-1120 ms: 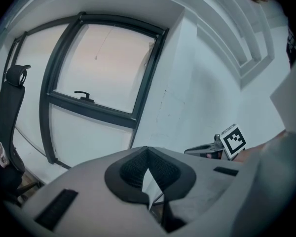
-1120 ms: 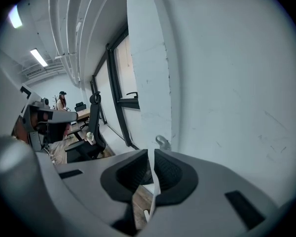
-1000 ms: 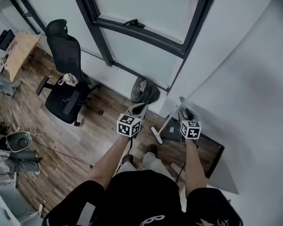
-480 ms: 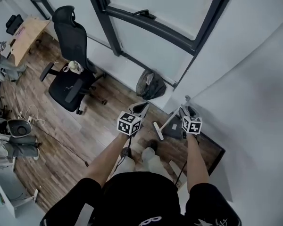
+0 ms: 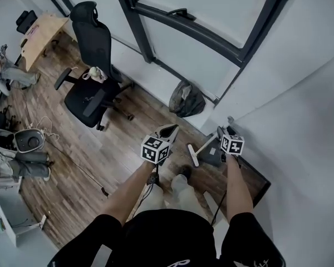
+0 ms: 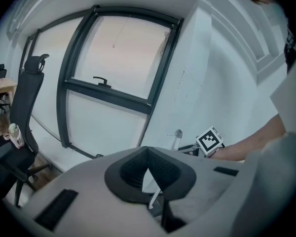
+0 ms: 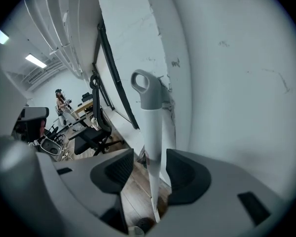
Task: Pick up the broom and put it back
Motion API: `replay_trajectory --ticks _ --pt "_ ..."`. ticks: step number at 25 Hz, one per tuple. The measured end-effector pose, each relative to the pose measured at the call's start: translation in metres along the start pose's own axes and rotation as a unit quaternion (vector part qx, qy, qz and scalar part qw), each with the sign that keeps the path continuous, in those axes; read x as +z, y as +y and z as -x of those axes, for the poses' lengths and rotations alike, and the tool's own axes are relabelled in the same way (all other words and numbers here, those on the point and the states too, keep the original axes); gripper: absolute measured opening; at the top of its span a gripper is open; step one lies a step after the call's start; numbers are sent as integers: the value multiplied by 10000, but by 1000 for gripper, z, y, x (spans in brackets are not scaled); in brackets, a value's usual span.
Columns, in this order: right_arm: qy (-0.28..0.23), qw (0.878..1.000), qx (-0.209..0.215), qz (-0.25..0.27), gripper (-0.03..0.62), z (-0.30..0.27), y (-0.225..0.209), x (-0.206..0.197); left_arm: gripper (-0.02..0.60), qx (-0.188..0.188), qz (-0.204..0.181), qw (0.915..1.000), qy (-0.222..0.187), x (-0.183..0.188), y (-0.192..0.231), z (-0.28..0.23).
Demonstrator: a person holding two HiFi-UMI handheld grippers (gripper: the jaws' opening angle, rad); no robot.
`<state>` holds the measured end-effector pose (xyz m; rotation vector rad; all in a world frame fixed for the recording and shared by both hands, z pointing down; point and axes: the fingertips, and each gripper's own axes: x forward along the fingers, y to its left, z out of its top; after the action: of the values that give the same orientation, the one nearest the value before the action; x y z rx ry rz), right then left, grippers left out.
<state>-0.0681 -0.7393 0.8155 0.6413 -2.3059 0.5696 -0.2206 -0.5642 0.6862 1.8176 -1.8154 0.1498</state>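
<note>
The broom (image 5: 210, 143) leans in the wall corner, its white handle topped by a grey loop cap (image 7: 147, 90) and its head (image 5: 192, 155) on the wooden floor. My right gripper (image 7: 149, 169) is open with the handle (image 7: 151, 147) between its jaws. The pads stand apart on either side with thin gaps, and the jaws have just been opening. In the head view the right gripper (image 5: 225, 137) sits at the handle's upper part. My left gripper (image 6: 148, 154) is shut and holds nothing. In the head view it (image 5: 168, 131) hovers left of the broom head.
A dark dustpan (image 5: 211, 156) lies by the broom head, and a dark panel (image 5: 257, 183) lies along the wall. A black bin bag (image 5: 186, 100) sits under the window. A black office chair (image 5: 94, 88) stands to the left, with cables and a round device (image 5: 28, 141) beyond it.
The head view has shifted, so chair and bag sit further right. Both grippers have sunk a little beside the broom. The right one stays at the handle.
</note>
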Motion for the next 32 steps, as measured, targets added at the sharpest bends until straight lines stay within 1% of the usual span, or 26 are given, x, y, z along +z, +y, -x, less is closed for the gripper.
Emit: replay_trajectory --ticks 6,7,9,16,27,32 --pt "113 9999 57 -95 213 -17 -4 0 20 195 85 9998 37 -8 11 7" --pt "129 9999 22 -83 201 -18 -5 1 18 205 71 9998 36 -7 11 7" --pt "125 9999 -22 -61 120 -20 -4 3 20 202 24 9998 33 -5 12 7" --pt "52 9999 -3 98 118 -10 8 -4 18 134 -34 9999 -8 -1 4 6" --pt "-59 9999 -127 67 117 28 26 -26 20 -52 -156 9999 -13 5 -10 16" --pt "-46 9998 -165 91 117 42 41 -39 20 -129 -199 9996 -119 9 -12 27"
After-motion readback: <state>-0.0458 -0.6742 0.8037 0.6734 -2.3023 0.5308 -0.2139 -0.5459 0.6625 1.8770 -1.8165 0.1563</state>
